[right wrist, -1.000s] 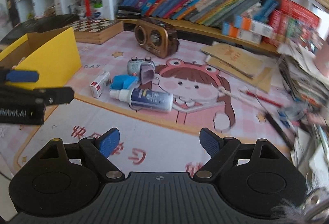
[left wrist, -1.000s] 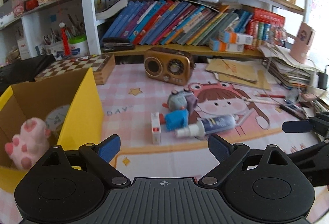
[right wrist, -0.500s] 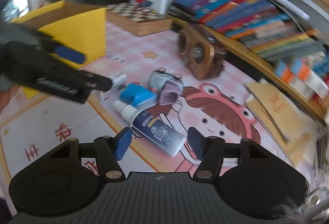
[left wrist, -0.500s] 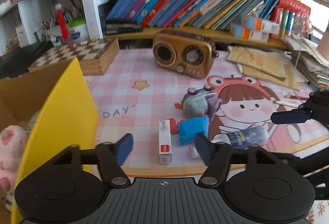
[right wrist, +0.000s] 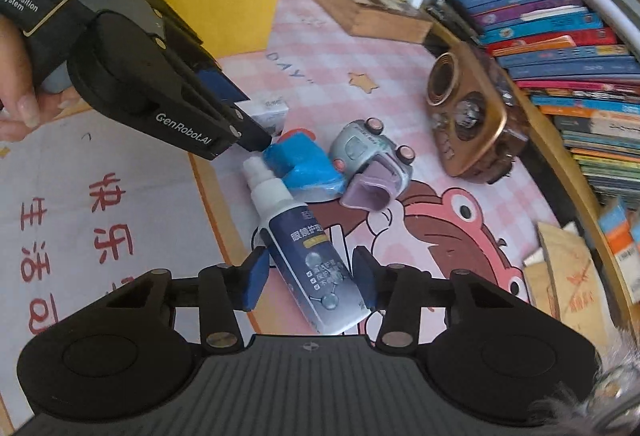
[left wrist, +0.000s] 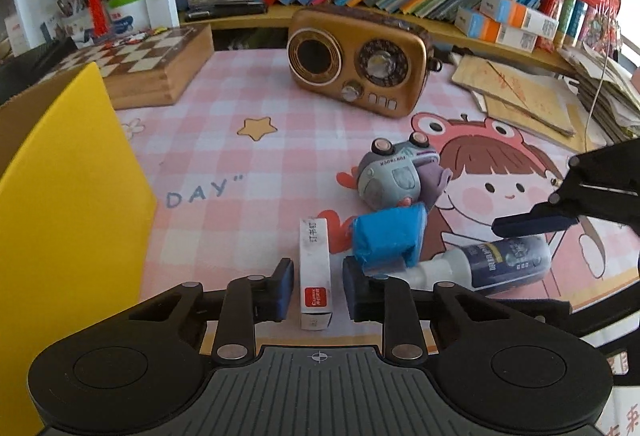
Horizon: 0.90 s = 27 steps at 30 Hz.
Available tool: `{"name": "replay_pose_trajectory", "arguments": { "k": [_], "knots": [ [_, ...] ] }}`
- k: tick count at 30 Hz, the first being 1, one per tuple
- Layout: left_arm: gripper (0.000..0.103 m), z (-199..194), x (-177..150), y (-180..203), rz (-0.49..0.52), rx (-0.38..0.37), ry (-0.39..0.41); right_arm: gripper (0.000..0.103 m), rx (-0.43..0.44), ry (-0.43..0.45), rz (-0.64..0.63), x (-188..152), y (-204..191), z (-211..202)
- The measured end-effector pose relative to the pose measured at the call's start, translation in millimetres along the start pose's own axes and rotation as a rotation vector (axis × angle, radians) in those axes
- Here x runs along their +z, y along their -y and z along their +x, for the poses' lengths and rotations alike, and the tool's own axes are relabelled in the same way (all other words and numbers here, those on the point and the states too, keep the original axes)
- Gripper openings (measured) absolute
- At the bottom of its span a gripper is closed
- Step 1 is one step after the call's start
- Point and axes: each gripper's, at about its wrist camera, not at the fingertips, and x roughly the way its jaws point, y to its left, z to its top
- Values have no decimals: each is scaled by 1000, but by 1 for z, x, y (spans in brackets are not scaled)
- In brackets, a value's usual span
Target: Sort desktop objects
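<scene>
Four loose bits on pink checked mat surface (left wrist: pixel 224 156), none boxed yet lol. Left hand-held gripper (left wrist: pixel 316 286) closing round slim white-and-red carton (left wrist: pixel 315 272), small gap both sides. Right hand-held gripper (right wrist: pixel 310 276) closing round dark-blue spray bottle (right wrist: pixel 310 256). Blue block (left wrist: pixel 386 236), grey toy car (left wrist: pixel 390 176) untouched. Yellow cardboard box (left wrist: pixel 76 216) waits left.

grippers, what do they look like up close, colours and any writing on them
Both are black plastic with blue finger pads. The right gripper has a ribbed body with round discs either side. The left gripper reads "GenRobot.AI", with "DAS Data Acquisition System" on its housing. No sleeve or cable shows.
</scene>
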Motion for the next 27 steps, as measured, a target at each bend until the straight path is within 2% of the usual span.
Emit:
{"name": "replay_pose_trajectory", "arguments": {
  "k": [6,10,13,17,21,24,27],
  "knots": [
    [15,2,1,-3,-8,-7,1,41,89,-31,54,2,13,4],
    [13,1,1,-5,-20,-19,-7,31,124,-75,83,-5,10,-4],
    [13,-3,-2,-2,-17,-40,-14,30,126,-98,132,-13,3,-14],
    [13,-7,-10,4,1,-50,-5,31,96,-69,174,-20,-9,-18],
    [13,-12,-13,0,-40,-49,-4,31,103,-58,250,-19,-6,-14],
    [13,-29,-14,-3,-59,-57,29,30,93,-55,287,-20,-5,-14],
    [13,-51,-16,-6,-71,-68,72,30,95,-46,387,-25,-6,-19]
  ]
}}
